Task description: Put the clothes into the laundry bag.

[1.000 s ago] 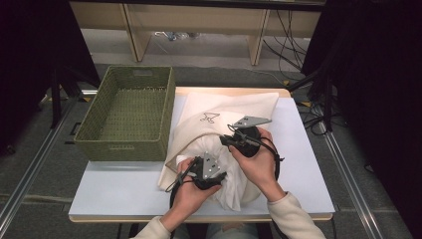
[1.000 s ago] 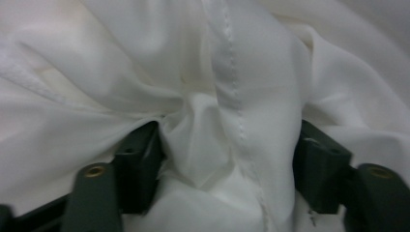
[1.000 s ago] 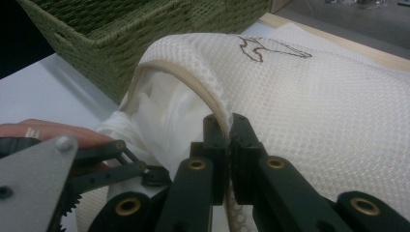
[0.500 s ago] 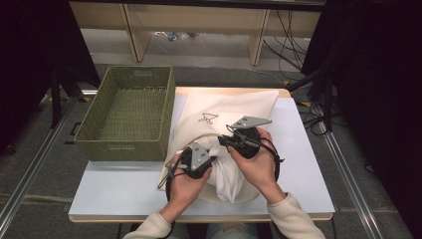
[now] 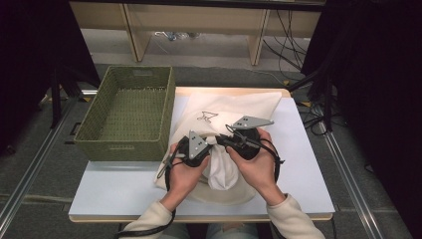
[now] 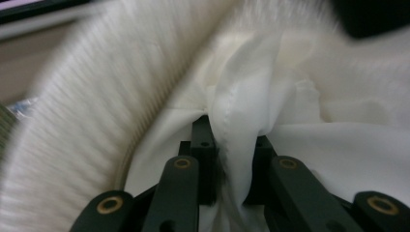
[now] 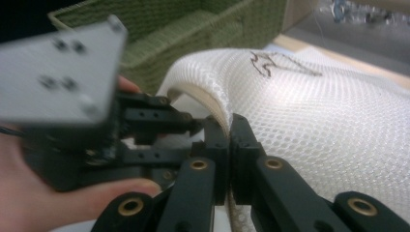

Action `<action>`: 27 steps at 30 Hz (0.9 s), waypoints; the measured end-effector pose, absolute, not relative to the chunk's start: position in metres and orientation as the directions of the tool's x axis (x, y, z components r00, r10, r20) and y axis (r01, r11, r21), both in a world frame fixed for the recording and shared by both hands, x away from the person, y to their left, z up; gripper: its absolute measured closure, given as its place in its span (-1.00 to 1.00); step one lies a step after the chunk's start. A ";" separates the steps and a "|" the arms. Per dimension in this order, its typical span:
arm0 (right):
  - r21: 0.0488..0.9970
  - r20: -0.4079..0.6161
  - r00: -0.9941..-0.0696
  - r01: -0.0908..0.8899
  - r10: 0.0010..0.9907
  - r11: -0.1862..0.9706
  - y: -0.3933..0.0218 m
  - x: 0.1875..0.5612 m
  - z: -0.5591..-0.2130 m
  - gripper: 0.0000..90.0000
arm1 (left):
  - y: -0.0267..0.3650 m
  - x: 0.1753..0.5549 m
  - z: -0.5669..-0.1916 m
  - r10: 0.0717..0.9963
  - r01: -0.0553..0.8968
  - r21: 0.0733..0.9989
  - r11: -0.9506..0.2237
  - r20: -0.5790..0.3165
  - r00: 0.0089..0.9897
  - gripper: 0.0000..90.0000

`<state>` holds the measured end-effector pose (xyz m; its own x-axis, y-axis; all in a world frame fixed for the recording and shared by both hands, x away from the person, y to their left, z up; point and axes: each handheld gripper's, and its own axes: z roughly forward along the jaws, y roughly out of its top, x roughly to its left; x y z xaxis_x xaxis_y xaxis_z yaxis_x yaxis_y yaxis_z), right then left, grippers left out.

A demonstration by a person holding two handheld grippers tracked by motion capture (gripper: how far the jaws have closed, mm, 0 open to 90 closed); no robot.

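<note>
High view: white mesh laundry bag lies mid-table, beside the green wicker basket at the left edge. Right gripper is clamped on the bag's mouth rim; left gripper has just been closing and pinches white cloth. Risk: thin fabric slips free if tugged. Hanger drawing on bag; no legible text.

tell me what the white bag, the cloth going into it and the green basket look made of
The white bag looks like open-weave synthetic mesh: a honeycomb of small holes shows. The cloth seems a thin, smooth woven fabric with a stitched hem, folding softly. The green basket looks like woven cord or wicker, matte, with ribbed rows; which one is unclear.
</note>
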<state>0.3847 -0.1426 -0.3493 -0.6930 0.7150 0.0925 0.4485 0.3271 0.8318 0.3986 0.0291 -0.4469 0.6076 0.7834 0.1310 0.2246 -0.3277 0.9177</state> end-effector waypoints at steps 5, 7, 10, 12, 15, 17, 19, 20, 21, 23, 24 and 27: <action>0.822 0.068 -0.683 0.451 0.727 0.347 -0.149 0.396 -0.358 0.97 | 0.024 0.404 -0.462 0.774 0.222 0.909 -0.352 0.149 0.615 0.62; 0.819 0.065 -0.675 0.457 0.735 0.347 -0.150 0.397 -0.359 0.97 | 0.025 0.403 -0.458 0.752 0.198 0.908 -0.370 0.167 0.637 0.48; 0.817 0.078 -0.671 0.467 0.737 0.339 -0.150 0.396 -0.358 0.97 | 0.031 0.396 -0.451 0.733 0.197 0.910 -0.365 0.150 0.664 0.19; 0.817 0.075 -0.672 0.465 0.737 0.341 -0.150 0.395 -0.358 0.97 | 0.035 0.389 -0.445 0.725 0.188 0.911 -0.368 0.155 0.671 0.06; 0.821 0.076 -0.676 0.460 0.733 0.339 -0.149 0.396 -0.358 0.97 | 0.044 0.376 -0.436 0.717 0.174 0.918 -0.357 0.150 0.680 -0.05; 0.821 0.080 -0.677 0.461 0.731 0.337 -0.149 0.395 -0.358 0.97 | 0.050 0.368 -0.430 0.714 0.168 0.919 -0.356 0.152 0.684 -0.08; 0.814 0.083 -0.673 0.471 0.735 0.340 -0.150 0.394 -0.356 0.97 | 0.058 0.359 -0.426 0.706 0.165 0.923 -0.348 0.142 0.693 -0.11; 0.813 0.087 -0.668 0.476 0.739 0.335 -0.150 0.394 -0.356 0.97 | 0.064 0.354 -0.425 0.705 0.163 0.921 -0.355 0.149 0.693 -0.12; 0.817 0.073 -0.675 0.462 0.734 0.344 -0.151 0.394 -0.356 0.97 | 0.067 0.351 -0.425 0.705 0.165 0.920 -0.355 0.148 0.693 -0.13; 0.822 0.066 -0.682 0.451 0.729 0.348 -0.151 0.395 -0.356 0.97 | 0.075 0.346 -0.424 0.713 0.177 0.920 -0.351 0.139 0.687 -0.15; 0.823 0.056 -0.683 0.444 0.728 0.353 -0.152 0.396 -0.356 0.97 | 0.079 0.344 -0.424 0.718 0.180 0.919 -0.352 0.142 0.681 -0.16; 0.817 0.074 -0.673 0.465 0.736 0.342 -0.150 0.394 -0.356 0.97 | 0.089 0.340 -0.427 0.737 0.206 0.908 -0.366 0.147 0.660 -0.22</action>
